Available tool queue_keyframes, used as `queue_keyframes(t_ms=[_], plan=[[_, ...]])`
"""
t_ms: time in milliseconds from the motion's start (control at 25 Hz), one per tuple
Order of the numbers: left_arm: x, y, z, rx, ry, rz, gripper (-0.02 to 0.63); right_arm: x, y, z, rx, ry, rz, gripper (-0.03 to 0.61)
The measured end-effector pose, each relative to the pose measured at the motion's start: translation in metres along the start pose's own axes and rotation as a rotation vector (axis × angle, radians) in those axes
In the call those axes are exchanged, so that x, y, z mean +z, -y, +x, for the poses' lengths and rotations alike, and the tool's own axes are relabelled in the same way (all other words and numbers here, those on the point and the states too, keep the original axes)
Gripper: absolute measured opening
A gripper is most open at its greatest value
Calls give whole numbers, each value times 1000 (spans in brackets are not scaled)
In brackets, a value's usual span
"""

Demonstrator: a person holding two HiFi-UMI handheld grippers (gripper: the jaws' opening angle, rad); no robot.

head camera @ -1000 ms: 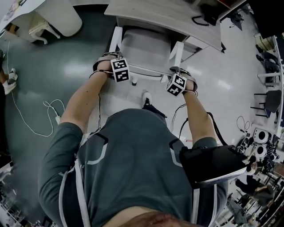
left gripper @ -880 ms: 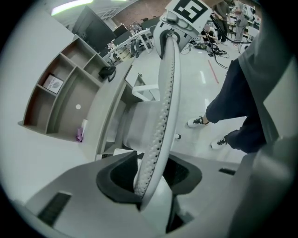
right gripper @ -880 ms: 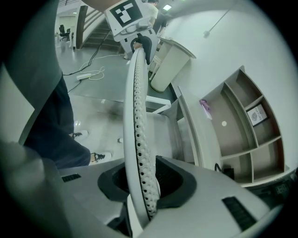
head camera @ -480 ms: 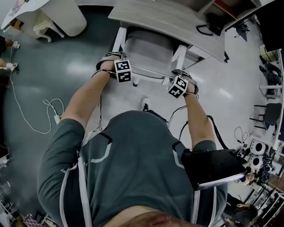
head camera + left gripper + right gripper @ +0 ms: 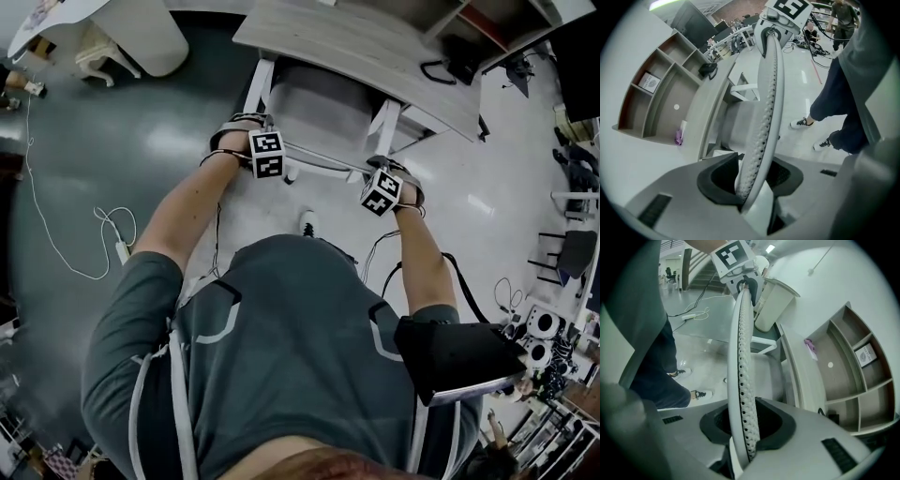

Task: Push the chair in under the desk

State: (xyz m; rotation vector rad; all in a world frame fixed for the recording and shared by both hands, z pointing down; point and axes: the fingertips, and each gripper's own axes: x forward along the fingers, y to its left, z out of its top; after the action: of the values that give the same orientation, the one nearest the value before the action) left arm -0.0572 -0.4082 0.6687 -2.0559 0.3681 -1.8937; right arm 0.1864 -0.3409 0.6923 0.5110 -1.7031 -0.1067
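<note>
Your left gripper [image 5: 752, 180] is clamped on the backrest [image 5: 766, 93] at about eleven o'clock from you. Your right gripper [image 5: 745, 427], at one o'clock, has just been closing and now pinches the same rim. A hold at each end should keep the push straight. The chair [image 5: 319, 103] sits at twelve, its seat partly under the desk [image 5: 366, 42].

We hold our left gripper [image 5: 266, 152] and right gripper [image 5: 381, 190] down on the top rail of the white chair [image 5: 319, 103], with our fingers hidden beneath the marker cubes. The right one's jaws have just been closing, with that rail between them. Beyond the fingers the seat lies partly under the desk [image 5: 366, 42]. Behind them, nearer us, a shoe [image 5: 307, 223] stands on the floor [image 5: 169, 141].
</note>
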Motion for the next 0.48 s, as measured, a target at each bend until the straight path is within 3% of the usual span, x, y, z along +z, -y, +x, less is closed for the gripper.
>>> queue_keyframes(t_ms=[480], plan=[[4, -23, 11, 18, -21, -29, 160, 0, 26, 7, 23, 15, 14, 103]])
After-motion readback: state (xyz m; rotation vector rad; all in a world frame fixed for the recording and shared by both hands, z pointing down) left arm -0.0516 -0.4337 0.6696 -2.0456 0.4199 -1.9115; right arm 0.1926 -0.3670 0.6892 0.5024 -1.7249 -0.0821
